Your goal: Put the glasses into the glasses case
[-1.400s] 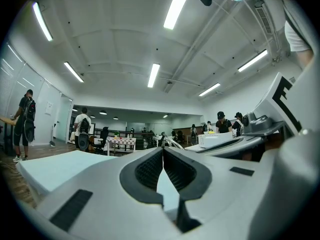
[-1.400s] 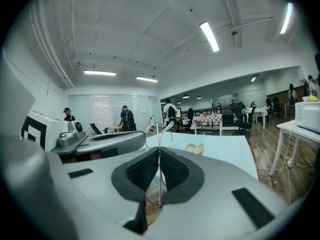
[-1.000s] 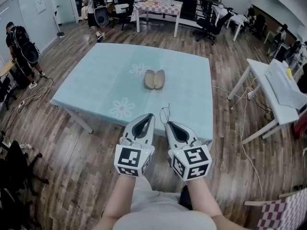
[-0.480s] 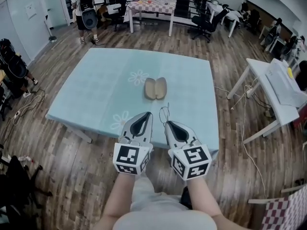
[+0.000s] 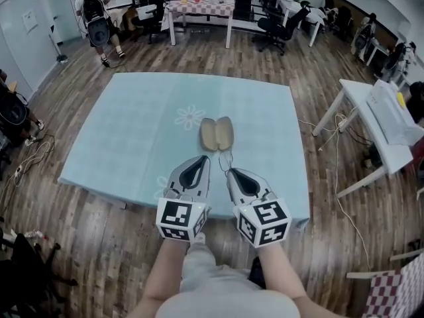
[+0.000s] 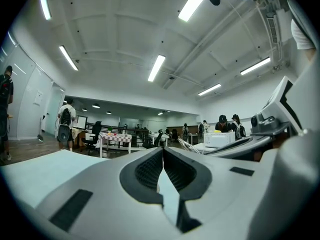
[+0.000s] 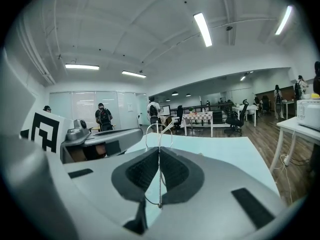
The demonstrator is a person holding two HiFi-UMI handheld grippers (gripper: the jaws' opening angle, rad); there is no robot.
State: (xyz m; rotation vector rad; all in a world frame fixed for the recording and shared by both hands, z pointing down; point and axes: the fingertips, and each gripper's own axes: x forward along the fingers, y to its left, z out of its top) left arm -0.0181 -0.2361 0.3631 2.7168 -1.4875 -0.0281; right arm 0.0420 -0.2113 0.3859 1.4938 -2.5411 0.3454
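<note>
The glasses case [image 5: 216,133] lies open, its two tan halves side by side, near the middle of the light blue table [image 5: 126,138]. My right gripper [image 5: 230,171] is shut on the thin wire-framed glasses [image 5: 227,156], which stick out past its tips toward the case. In the right gripper view the glasses [image 7: 159,130] stand edge-on between the pressed pads of the right gripper [image 7: 159,152], above the table [image 7: 220,151]. My left gripper [image 5: 201,159] hovers beside it over the table's near edge. Its jaws [image 6: 162,150] are shut with nothing between them.
A white desk [image 5: 381,114] with a cable hanging off it stands at the right. A checked table [image 5: 199,5] and office chairs [image 5: 275,26] are at the back. A person with a backpack [image 5: 98,18] walks at back left. Cables [image 5: 26,154] lie on the wood floor.
Both grippers have moved forward together over the table's near edge, closer to the open case. The glasses stay gripped in the right one.
</note>
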